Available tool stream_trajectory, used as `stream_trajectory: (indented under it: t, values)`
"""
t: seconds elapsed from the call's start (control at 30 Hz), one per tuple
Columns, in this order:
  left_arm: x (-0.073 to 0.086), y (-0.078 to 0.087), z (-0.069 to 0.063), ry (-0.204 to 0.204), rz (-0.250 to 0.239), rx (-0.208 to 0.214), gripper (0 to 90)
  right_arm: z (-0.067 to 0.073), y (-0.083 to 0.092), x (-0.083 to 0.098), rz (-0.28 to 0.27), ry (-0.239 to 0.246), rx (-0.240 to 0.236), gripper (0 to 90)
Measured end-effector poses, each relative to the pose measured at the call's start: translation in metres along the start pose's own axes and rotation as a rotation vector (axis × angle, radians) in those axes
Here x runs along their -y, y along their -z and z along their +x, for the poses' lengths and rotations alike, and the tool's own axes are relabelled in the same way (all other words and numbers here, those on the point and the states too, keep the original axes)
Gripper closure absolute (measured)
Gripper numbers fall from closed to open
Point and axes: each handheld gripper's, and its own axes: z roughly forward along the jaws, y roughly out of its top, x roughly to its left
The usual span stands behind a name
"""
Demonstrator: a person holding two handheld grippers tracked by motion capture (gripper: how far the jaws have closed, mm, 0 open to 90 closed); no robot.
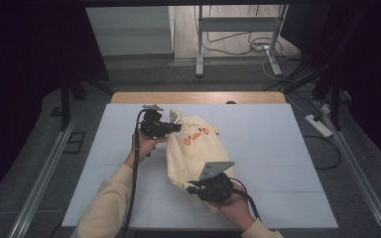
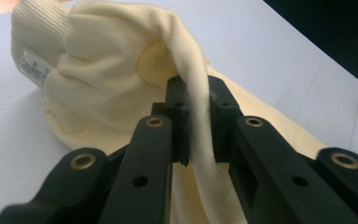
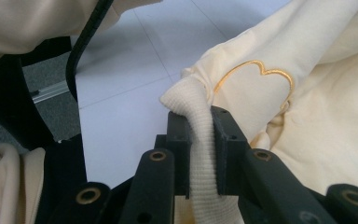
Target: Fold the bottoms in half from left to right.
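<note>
At the left, the left gripper (image 1: 174, 127) is held over the far-left part of the white mat (image 1: 278, 163), its jaws closed narrowly on a fold of the cream sweatshirt (image 1: 194, 151). In the left gripper view the plain knit is seen pinched between the two pads, with a ribbed cuff or hem bunched beyond it. A small white label (image 2: 36, 68) is sewn on that ribbing (its print is too small to be read).

The sweatshirt lies crumpled at the middle of the mat, an orange cartoon motif (image 1: 197, 135) showing on its far part; no brand or wording can be made out there.

At the right and nearer, the right gripper (image 1: 194, 188) is clamped on a ribbed edge (image 3: 200, 154) of the garment, just beside an orange embroidered outline (image 3: 256, 74).

The step in hand is judged to be the gathering of two edges, so that the garment can be spread or folded. For the next move, both grips would need to be kept firm and the hands drawn apart evenly, so that the cloth is pulled taut and flat without slipping from the pads.
</note>
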Motion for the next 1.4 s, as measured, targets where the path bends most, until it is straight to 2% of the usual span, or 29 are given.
stream_trajectory:
  t: [0.77,1.2,1.4]
  values:
    - [-0.003,-0.011,-0.01,-0.018,-0.002,0.001,80.6,-0.008,0.018,0.02,-0.006,-0.056,0.029,78.4]
    - [-0.003,-0.015,-0.011,-0.014,-0.002,0.004,80.5,-0.013,0.024,0.026,-0.004,-0.072,0.043,78.7]
    - [-0.005,-0.015,-0.015,-0.029,-0.007,0.0,80.5,-0.013,0.026,0.028,-0.003,-0.076,0.047,78.8]
